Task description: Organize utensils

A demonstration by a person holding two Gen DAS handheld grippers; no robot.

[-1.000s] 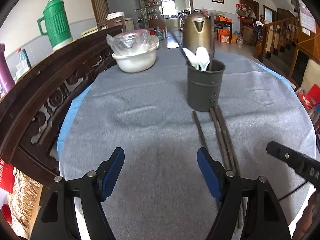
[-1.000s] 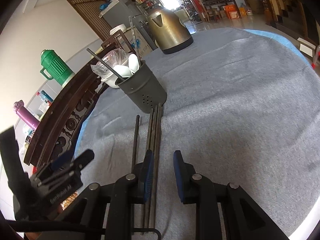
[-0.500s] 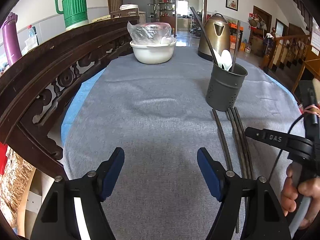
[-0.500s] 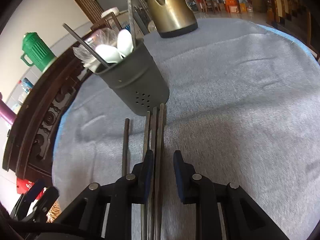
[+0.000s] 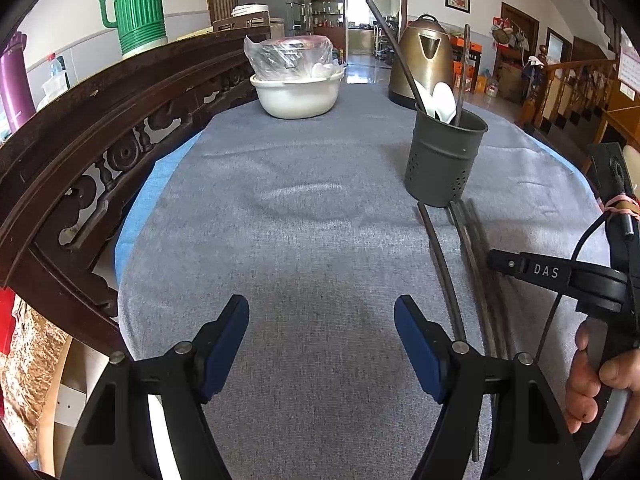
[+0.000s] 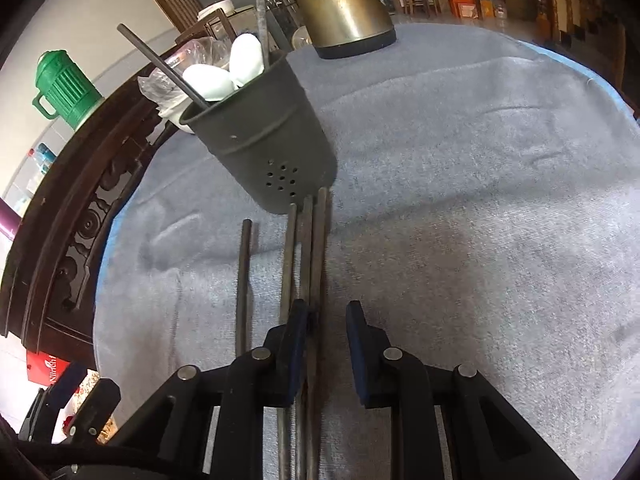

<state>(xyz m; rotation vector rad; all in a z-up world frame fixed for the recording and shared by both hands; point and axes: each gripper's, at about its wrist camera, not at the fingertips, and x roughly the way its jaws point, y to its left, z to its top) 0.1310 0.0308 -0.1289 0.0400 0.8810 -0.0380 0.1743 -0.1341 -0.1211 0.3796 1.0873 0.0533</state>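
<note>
left fingers: left gripper (image 5: 321, 338) hovers over bare grey cloth, blue pads spread wide, nothing between them; the loose chopsticks lie off to its right, apart from it
right fingers: right gripper (image 6: 327, 346) set to a narrow gap, low over the near part of the bundle; rightmost stick of the bundle runs into the gap beside the left pad, the other sticks pass under that pad; cannot tell if the pads press on any stick
single chopstick: one dark metal chopstick (image 6: 243, 284) lies alone on the cloth, left of the bundle, outside the right fingers
bundle: dark metal chopsticks lying side by side (image 6: 306, 252), far tips touching the foot of the holder, near ends hidden under the right gripper
holder: dark grey perforated metal utensil cup (image 5: 444, 160) stands upright on the cloth, right of centre in the left view
holder contents: two white plastic spoons (image 6: 228, 70) bowl-up, plus two dark sticks (image 5: 394, 48) leaning out over the rim
bowl: white round bowl (image 5: 298, 94) at the far end of the worktop, a clear plastic bag with a container inside it
worktop: round worktop under grey cloth (image 5: 300, 240), blue layer showing at the edge
kettle: brass-coloured electric kettle (image 5: 422, 62) behind the holder
hand: person's hand (image 5: 600, 384) grips the right gripper's handle at the right edge of the left view
</note>
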